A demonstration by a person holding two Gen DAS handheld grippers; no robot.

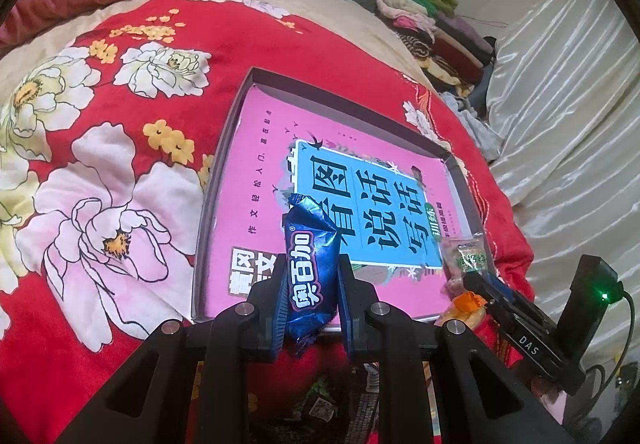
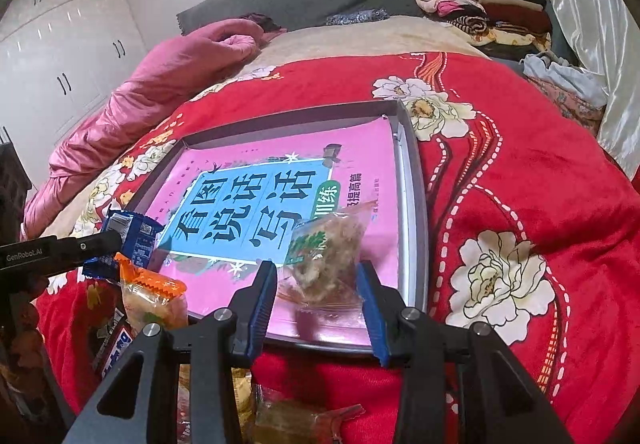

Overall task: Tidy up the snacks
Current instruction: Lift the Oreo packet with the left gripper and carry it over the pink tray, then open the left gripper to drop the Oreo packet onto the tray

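Observation:
A shallow grey box point(image 1: 218, 180) point(image 2: 414, 228) lies on the red floral quilt, with a pink book point(image 1: 260, 148) point(image 2: 360, 148) flat inside it. My left gripper point(image 1: 312, 268) point(image 2: 102, 246) is shut on a blue snack packet point(image 1: 310, 256) point(image 2: 134, 240), held upright over the box's near edge. My right gripper point(image 2: 318, 274) point(image 1: 486, 286) is shut on a clear snack packet with a green label point(image 2: 326, 264) point(image 1: 464, 258), over the box's near right corner. An orange-topped packet point(image 2: 154, 294) point(image 1: 470, 302) lies beside the box's near edge.
More wrapped snacks point(image 2: 304, 420) lie on the quilt point(image 2: 520, 204) just below the grippers. A pink duvet point(image 2: 160, 92) is heaped at the far left, a pile of folded clothes point(image 2: 480, 0) sits at the bed's far right, and a pale curtain point(image 1: 560, 84) hangs at the right.

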